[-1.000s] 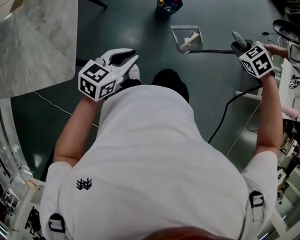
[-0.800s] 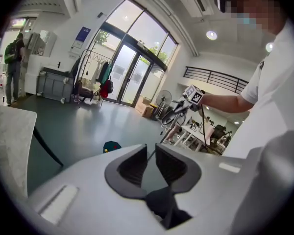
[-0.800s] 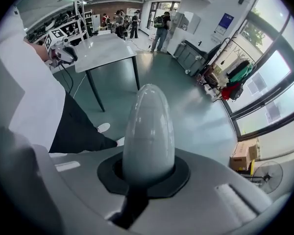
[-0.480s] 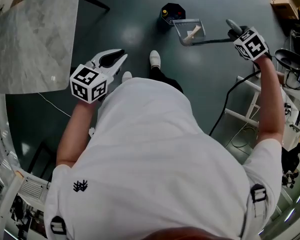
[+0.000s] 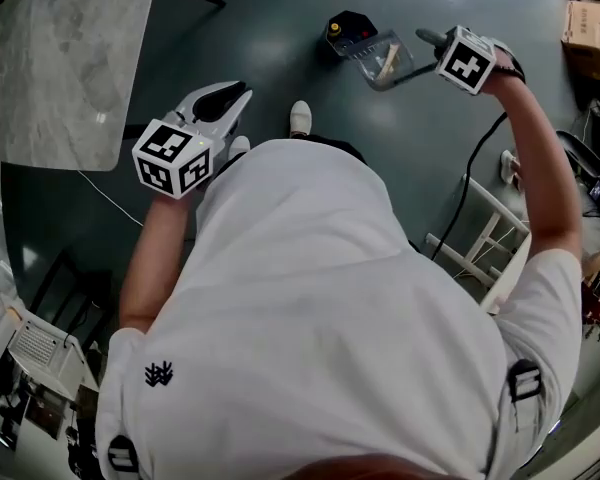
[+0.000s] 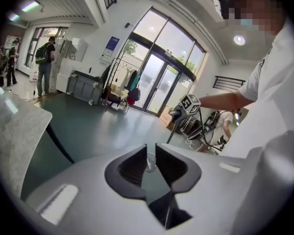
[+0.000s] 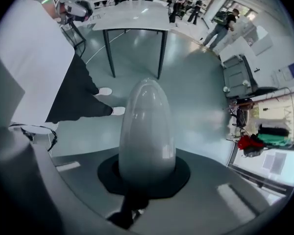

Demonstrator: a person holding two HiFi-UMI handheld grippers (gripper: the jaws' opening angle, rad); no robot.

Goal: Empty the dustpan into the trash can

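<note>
A clear dustpan point(image 5: 378, 54) with a pale wooden scrap point(image 5: 388, 61) in it hangs tilted at the right rim of the black trash can point(image 5: 346, 28). Yellow and red bits show inside the can. My right gripper point(image 5: 432, 40) is shut on the dustpan's handle, whose grey egg-shaped end point(image 7: 146, 126) fills the right gripper view between the jaws of the right gripper point(image 7: 146, 177). My left gripper point(image 5: 242, 93) hangs at the left over the floor, shut and holding nothing. In its own view the left gripper point(image 6: 148, 153) has its jaws together, with my right gripper's marker cube point(image 6: 190, 103) beyond.
A marble-topped table point(image 5: 55, 63) stands at the left. A cardboard box point(image 5: 592, 23) lies at the far right. A white frame point(image 5: 485, 238) and a black cable point(image 5: 467, 193) are on the floor to the right. The person's white shoes point(image 5: 300, 116) point toward the can.
The person has walked up to the trash can. My right gripper has carried the dustpan left to the can's rim and tilted it. The left gripper has stayed shut beside the body.
</note>
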